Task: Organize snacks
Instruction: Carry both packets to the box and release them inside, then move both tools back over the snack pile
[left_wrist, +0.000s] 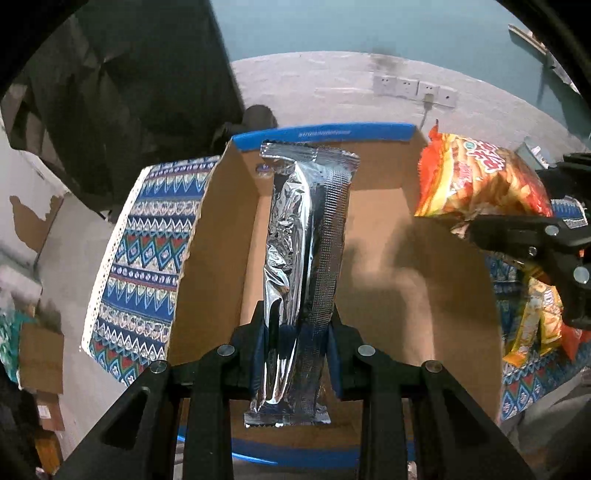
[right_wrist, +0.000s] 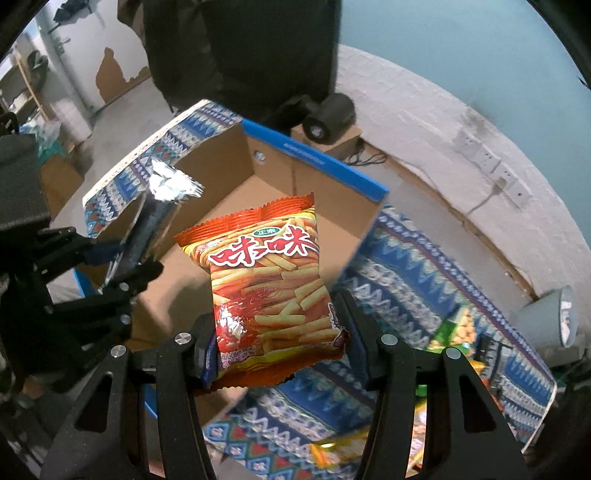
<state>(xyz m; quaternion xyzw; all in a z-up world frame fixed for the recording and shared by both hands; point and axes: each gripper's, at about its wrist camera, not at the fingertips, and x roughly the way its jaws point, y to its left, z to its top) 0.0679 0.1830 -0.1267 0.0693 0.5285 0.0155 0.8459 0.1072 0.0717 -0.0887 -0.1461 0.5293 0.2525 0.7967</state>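
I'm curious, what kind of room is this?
Probably a storeroom or workshop: peeling wall paint, cardboard boxes on the floor, a row of wall sockets, and a table under a patterned cloth.

Ahead of me the wall is teal above and rough whitewash below, with a row of white sockets in it. A patterned blue cloth covers my worktop. Cardboard boxes sit on the grey floor.
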